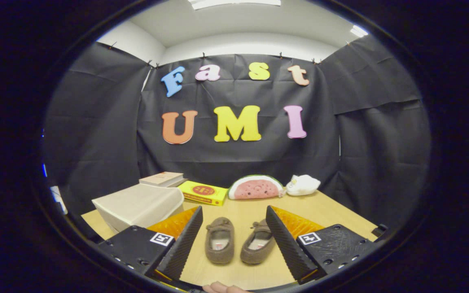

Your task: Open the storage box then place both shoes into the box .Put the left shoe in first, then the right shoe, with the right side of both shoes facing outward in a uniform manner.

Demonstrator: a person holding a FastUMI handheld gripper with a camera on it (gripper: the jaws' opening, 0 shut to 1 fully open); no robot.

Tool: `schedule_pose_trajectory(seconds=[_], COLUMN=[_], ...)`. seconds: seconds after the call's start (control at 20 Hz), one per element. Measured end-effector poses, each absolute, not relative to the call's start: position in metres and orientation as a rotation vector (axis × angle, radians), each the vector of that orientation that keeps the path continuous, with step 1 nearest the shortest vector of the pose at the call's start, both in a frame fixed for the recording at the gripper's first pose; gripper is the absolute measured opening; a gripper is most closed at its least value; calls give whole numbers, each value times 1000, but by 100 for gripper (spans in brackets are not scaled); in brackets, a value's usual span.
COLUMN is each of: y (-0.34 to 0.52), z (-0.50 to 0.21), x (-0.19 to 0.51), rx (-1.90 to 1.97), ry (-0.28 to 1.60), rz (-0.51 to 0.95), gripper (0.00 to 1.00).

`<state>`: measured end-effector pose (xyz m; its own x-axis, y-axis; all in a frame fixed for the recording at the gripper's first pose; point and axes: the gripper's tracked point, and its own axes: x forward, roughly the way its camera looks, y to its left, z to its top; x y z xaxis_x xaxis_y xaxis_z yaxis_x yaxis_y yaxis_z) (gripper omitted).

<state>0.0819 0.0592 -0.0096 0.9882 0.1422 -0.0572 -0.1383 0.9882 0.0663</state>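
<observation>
Two small brown slip-on shoes lie side by side on the wooden table (332, 211), toes pointing away from me. The left shoe (220, 240) and the right shoe (257, 242) sit in the gap between my fingers, a little ahead of the tips. My gripper (234, 221) is open and holds nothing. A beige storage box (139, 205) with its lid down stands to the left, just beyond the left finger (183, 240). The right finger (285, 240) partly hides the right shoe's outer edge.
Behind the storage box lies a tan book (162, 178). A yellow flat box (203, 192), a watermelon-slice plush (255, 187) and a white plush (303, 184) line the table's far edge. A person's fingertips (224, 288) show at the near table edge.
</observation>
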Motion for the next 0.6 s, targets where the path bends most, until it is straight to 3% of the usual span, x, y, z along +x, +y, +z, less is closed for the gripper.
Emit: schedule_pose_trajectory(seconds=[0.3, 0.6], y=[149, 196], z=[-16, -43], x=[140, 202], rx=[246, 312], ry=[198, 357], rz=[415, 543], gripper=[95, 96])
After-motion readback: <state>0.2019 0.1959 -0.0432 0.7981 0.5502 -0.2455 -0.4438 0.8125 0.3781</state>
